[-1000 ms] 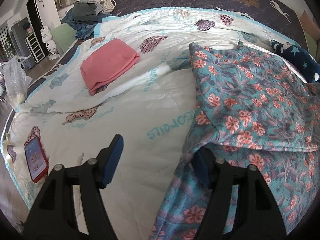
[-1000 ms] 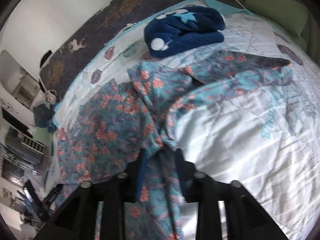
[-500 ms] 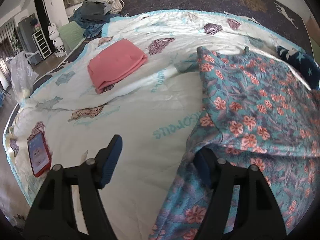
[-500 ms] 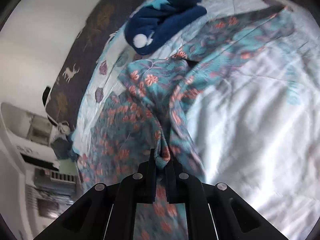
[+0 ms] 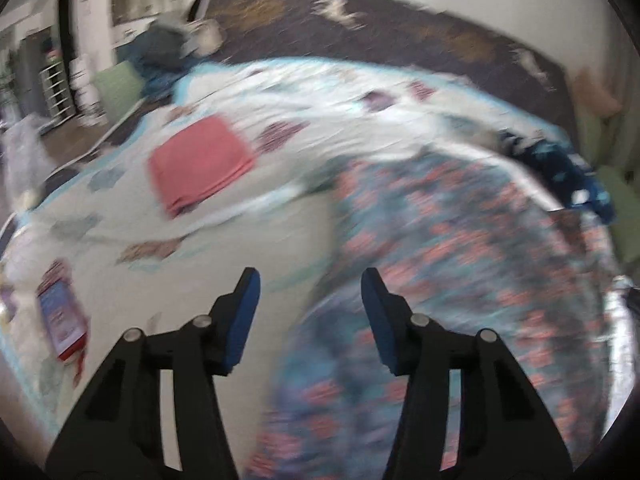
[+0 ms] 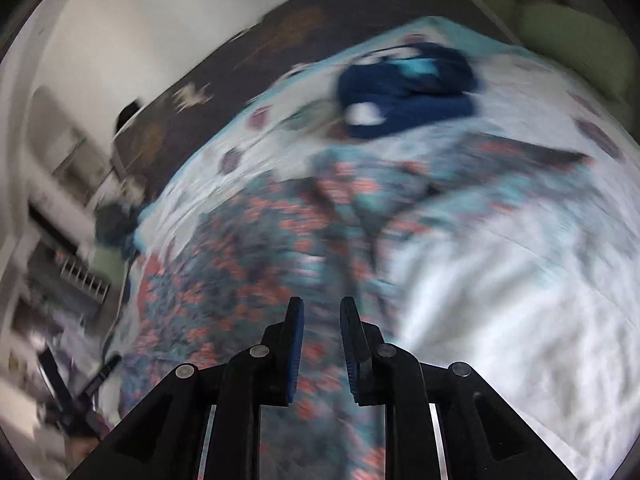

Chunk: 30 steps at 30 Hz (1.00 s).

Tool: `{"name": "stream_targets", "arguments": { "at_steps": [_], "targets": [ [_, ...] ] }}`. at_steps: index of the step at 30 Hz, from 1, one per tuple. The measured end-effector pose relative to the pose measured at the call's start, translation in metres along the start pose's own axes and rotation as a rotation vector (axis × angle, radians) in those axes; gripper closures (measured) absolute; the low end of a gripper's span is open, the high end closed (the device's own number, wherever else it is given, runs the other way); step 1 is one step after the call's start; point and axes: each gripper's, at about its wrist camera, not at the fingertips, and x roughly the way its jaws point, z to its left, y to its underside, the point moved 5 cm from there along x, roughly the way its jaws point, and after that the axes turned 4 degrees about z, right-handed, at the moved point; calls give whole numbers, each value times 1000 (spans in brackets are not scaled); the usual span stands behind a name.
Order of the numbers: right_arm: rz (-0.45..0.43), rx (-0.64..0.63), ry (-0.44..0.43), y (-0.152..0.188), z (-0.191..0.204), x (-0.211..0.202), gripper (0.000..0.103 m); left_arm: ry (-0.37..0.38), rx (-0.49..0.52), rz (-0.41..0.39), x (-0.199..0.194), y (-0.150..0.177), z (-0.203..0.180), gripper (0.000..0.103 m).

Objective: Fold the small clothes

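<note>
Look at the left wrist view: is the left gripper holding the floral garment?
No. The left gripper is open, its fingers spread with nothing between them, and the floral garment lies on the bed.

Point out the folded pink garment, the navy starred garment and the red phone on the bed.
folded pink garment [image 5: 202, 164], left wrist view, middle of its top.
navy starred garment [image 6: 404, 94], right wrist view, centre of bundle.
red phone [image 5: 63, 317], left wrist view, screen.

Frame motion-blurred. Left gripper [image 5: 310, 282], black arms with blue pads, jaws wide apart, nothing between them. Teal floral garment with coral blossoms [image 5: 460, 248] spreads over right half, lower edge reaching right finger. White quilted bedspread with shell prints and light-blue border [image 5: 248, 240] fills left half. Folded pink cloth [image 5: 198, 166] lies on it, well apart from gripper. Red-cased phone [image 5: 62, 318] near left edge. Navy star-print fleece item [image 5: 560, 170] far right.
</note>
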Motion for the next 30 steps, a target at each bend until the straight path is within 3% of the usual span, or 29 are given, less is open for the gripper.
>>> {"name": "stream_targets", "arguments": {
  "at_steps": [2,5,6,7,8,9,12,16,17,19,22,24,25,27,29,30],
  "targets": [
    [47,-25,-35,-8,18,29,84,49,30,14,7,-10,-20,56],
    [117,15,-48,-12,21,67,84,86,64,52,30,-19,-43,57],
    [135,43,-9,-11,13,79,85,68,76,70,41,-18,-46,57],
    [148,72,47,-10,2,89,90,1,98,109,63,-16,-44,57],
    [138,95,67,-9,-9,95,100,-74,112,145,80,-10,-38,57],
    [124,112,60,-9,-18,95,103,-132,118,183,96,-3,-30,55],
    [90,180,7,-9,-42,81,103,-69,34,161,94,0,-12,49],
    [39,179,-6,-8,-57,46,99,-118,40,143,76,-4,-12,51],
    [25,185,-9,-9,-61,38,98,-100,42,129,70,-5,-16,51],
    [-39,231,18,-11,-79,14,94,-48,55,97,55,-5,-32,51],
    [-85,345,28,-14,-114,-7,78,46,119,81,38,-3,-71,51],
    [-94,449,-11,-12,-137,-14,67,95,172,90,33,3,-96,51],
    [-96,477,-29,-11,-145,-17,64,103,191,90,33,5,-106,51],
    [-117,547,-65,-15,-159,-18,41,124,241,98,33,15,-130,51],
    [-150,634,-72,-21,-177,-23,31,145,271,120,37,21,-148,51],
    [-162,670,-85,-27,-185,-23,31,151,279,127,39,22,-153,51]
  ]
}}
